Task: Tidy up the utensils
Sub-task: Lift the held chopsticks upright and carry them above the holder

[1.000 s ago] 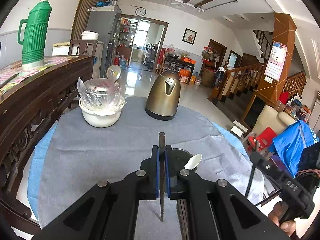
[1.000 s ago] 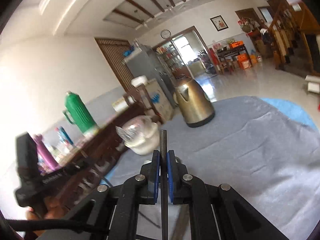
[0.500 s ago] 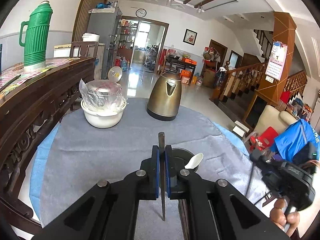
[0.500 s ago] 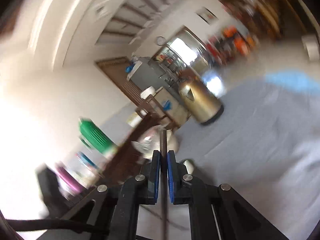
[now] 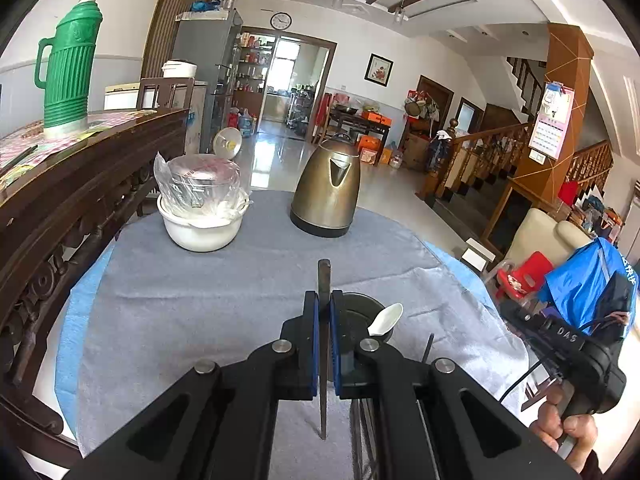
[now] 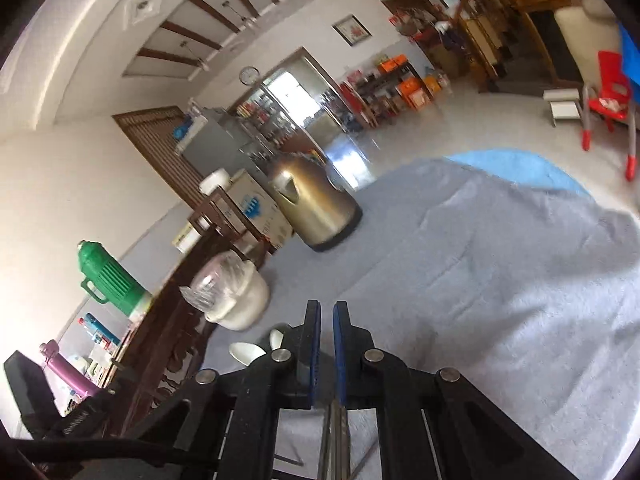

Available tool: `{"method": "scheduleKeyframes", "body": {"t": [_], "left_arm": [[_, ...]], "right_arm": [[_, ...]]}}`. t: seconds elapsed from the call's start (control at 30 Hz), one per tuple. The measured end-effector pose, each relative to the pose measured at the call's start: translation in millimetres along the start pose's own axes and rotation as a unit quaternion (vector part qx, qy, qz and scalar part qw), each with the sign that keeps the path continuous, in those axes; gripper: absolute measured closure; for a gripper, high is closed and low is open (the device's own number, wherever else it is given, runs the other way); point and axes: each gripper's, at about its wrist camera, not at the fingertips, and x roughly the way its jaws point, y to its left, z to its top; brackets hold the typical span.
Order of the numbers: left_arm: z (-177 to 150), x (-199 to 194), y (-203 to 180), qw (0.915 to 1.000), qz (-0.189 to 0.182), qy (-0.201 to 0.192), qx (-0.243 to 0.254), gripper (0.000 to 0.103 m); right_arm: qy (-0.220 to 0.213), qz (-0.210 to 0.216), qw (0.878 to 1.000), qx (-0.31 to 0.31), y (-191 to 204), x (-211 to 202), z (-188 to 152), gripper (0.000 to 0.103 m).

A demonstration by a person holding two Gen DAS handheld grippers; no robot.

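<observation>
My left gripper (image 5: 324, 300) is shut on a dark chopstick (image 5: 324, 280) that stands upright between its blue pads, above the grey cloth. Just behind and right of it is a dark round holder (image 5: 360, 312) with a white spoon (image 5: 386, 318) in it. A second dark stick (image 5: 428, 348) pokes up right of the holder. My right gripper (image 6: 327, 316) is open a little, with nothing between its pads. Below it, chopsticks (image 6: 336, 432) hang between the arms. White spoons (image 6: 246, 350) show to its left. The right gripper's body (image 5: 568, 344) is at the table's right edge.
A brass kettle (image 5: 326, 192) and a white bowl with a wrapped glass lid (image 5: 200, 204) stand at the back of the round table (image 5: 180, 300). A dark wooden sideboard (image 5: 80, 168) with a green thermos (image 5: 68, 64) runs along the left.
The right gripper has tilted and let go of its chopstick; its pads now stand slightly apart with no stick between them. The left gripper has held still with its chopstick.
</observation>
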Motion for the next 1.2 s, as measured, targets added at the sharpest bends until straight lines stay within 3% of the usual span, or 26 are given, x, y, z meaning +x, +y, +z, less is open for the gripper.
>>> {"method": "scheduleKeyframes", "body": {"t": [0.1,0.2,0.4,0.63,0.73,0.87,0.93,1.0,1.2], "left_arm": [[0.5,1.9,1.2,1.0000,0.002,0.005,0.000,0.098],[-0.3,1.0,1.7,1.0000,-0.003,0.007,-0.005,0.098],[-3.0,0.4,-1.2,0.9999,-0.005,0.012,0.002,0.098],[-2.1,0.3,-0.5,0.9999,-0.007,0.015,-0.001,0.098],[-0.9,-0.1,-0.1,0.9998,-0.008,0.016,0.000,0.098],[-0.3,-1.0,-0.8,0.9998,-0.009,0.017,0.002,0.098],[-0.4,-2.4,-1.6,0.9998,-0.008,0.017,0.004,0.098],[-0.7,-4.5,-1.8,0.9999,-0.008,0.015,0.004,0.098],[2.7,-12.7,-2.0,1.0000,-0.008,0.003,0.003,0.098]], "right_arm": [[0.015,-0.022,0.999,-0.030,9.1,3.4,3.6,0.096],[0.093,-0.062,0.994,-0.003,-4.7,31.2,3.4,0.095],[0.216,-0.123,0.968,0.031,-45.8,104.9,-11.8,0.086],[0.276,-0.132,0.951,0.034,-50.3,171.2,-19.1,0.082],[0.301,-0.163,0.939,0.016,-46.1,187.6,-25.6,0.082],[0.297,-0.188,0.936,-0.008,-35.7,197.1,-29.9,0.083],[0.294,-0.201,0.934,-0.039,-29.0,200.9,-32.1,0.092],[0.289,-0.201,0.935,-0.052,-28.1,198.4,-33.2,0.094],[0.219,-0.143,0.964,-0.045,-27.7,152.7,-19.3,0.096]]}}
